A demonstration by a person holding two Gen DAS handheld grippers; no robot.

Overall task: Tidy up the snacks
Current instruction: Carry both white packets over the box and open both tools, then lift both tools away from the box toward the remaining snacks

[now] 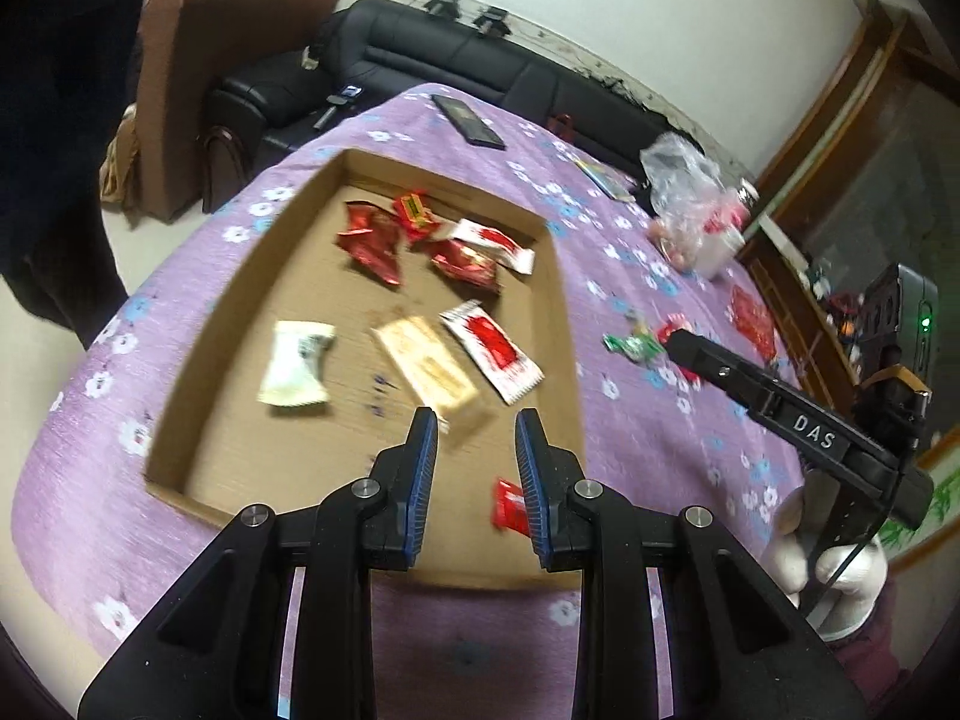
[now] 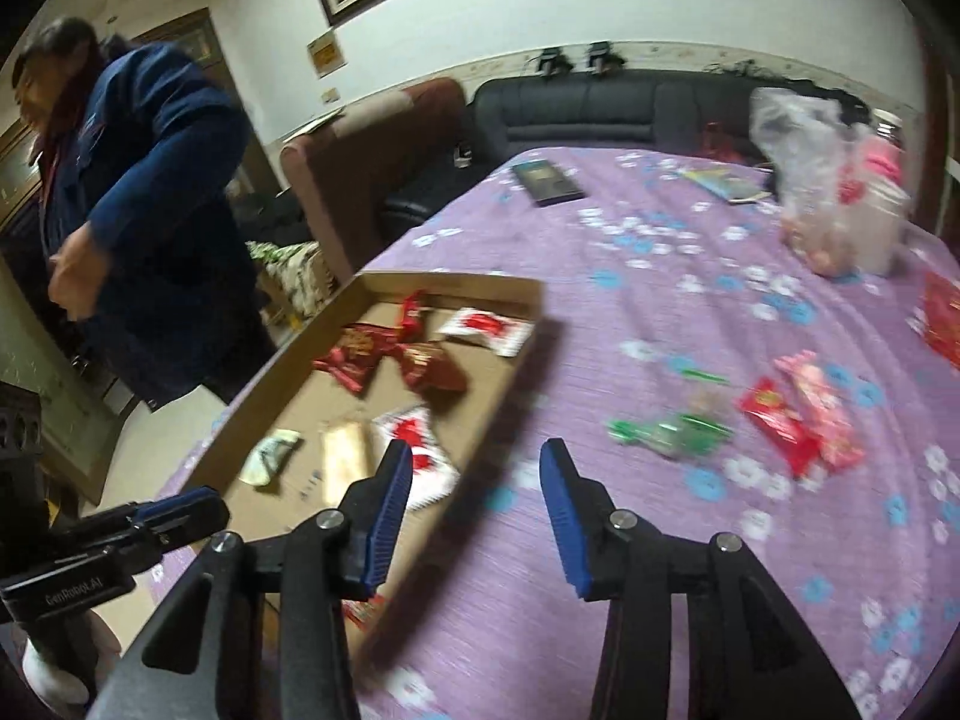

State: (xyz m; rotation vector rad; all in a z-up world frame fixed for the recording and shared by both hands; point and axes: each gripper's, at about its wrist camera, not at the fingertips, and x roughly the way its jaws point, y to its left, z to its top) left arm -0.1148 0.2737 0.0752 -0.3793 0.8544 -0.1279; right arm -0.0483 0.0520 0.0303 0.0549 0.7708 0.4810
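A bench (image 1: 648, 432) under a purple cloth printed with white and blue flowers carries everything. On it lies a shallow cardboard tray (image 1: 561, 312), the main container. At the tray's far end sit two crinkled dark red packets (image 1: 372, 240) (image 1: 465, 264), a small red and yellow sweet (image 1: 413, 213) and a white packet with a red print (image 1: 495, 243). Nearer its middle lie a white wrapper (image 1: 297, 369), a pale beige bar (image 1: 429, 366) and a second white-and-red packet (image 1: 495, 351). A small red sweet (image 1: 509, 507) rests by the tray's near edge, partly behind a finger of the left claw (image 1: 477, 420).

A clear plastic bag (image 2: 840, 192) stands at the far right of the bench, holding pinkish and red things too blurred to name. Loose on the cloth beside the tray lie a green wrapped sweet (image 2: 672, 429), a red packet (image 2: 777, 426), a pink packet (image 2: 819, 408) and another red packet (image 2: 945, 324) at the right edge. A dark flat device (image 2: 549, 183) lies at the far side.

The left claw hangs over the tray's near end, its fingers a narrow gap apart with nothing between them. The right claw (image 2: 477, 456) hangs over the tray's right wall and the cloth, jaws apart and empty.
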